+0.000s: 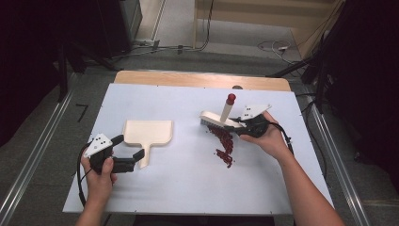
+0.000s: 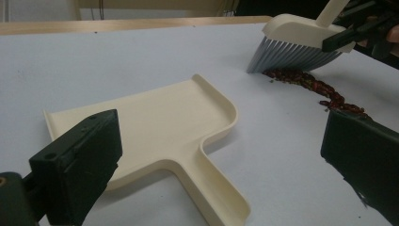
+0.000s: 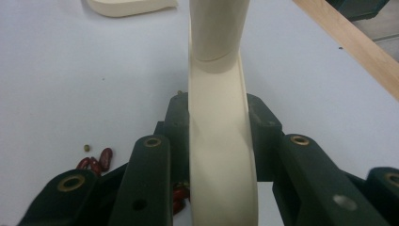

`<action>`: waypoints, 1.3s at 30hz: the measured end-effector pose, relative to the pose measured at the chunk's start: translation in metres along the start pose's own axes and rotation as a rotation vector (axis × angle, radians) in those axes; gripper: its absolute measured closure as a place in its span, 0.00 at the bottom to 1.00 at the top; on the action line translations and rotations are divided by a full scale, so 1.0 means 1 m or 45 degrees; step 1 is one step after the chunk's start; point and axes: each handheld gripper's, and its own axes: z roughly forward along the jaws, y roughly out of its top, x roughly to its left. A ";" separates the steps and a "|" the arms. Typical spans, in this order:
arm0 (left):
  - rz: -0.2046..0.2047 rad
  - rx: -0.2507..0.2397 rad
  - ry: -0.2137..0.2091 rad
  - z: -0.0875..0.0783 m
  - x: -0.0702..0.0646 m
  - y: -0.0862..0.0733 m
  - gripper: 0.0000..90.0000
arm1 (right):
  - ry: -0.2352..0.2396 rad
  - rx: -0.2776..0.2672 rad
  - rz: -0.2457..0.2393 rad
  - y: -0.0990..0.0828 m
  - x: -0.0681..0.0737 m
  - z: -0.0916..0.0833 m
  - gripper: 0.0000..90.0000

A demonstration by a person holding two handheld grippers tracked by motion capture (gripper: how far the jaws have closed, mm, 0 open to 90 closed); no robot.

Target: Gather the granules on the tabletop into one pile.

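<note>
1. Your left tongs (image 1: 127, 153) stand wide apart with nothing between them, hovering at the handle of the cream plastic dustpan (image 1: 147, 133), which lies flat on the left of the white table (image 1: 179, 188). In the left gripper view the handle (image 2: 221, 197) runs between the two black jaws, apart from both.
2. Clamp that handle before the beans arrive, I'd say, and keep the pan's open lip down on the table, facing the pile.
3. The dark red beans (image 1: 225, 145) lie in a thin trail right of centre, running from the bristles toward you.
4. Your right tongs (image 1: 241, 123) are clamped on the cream hand brush with the red-capped handle (image 1: 225, 113); its grey bristles (image 2: 289, 55) touch the far end of the trail.
5. Sweep low and slowly toward the pan, bristles kept on the table, so no beans scatter.
</note>
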 end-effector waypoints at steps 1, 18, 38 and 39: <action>0.001 0.002 0.001 0.000 0.000 0.000 0.00 | 0.001 -0.002 -0.011 0.000 0.001 0.000 0.73; 0.002 0.002 -0.003 0.000 -0.001 0.000 0.00 | 0.038 0.009 -0.057 -0.002 0.021 -0.009 0.73; 0.007 0.004 -0.004 0.001 -0.002 0.000 0.00 | -0.007 -0.026 -0.078 -0.002 0.032 -0.021 0.73; 0.008 0.006 -0.003 0.001 -0.002 0.000 0.00 | -0.013 -0.037 -0.061 -0.001 0.032 -0.023 0.73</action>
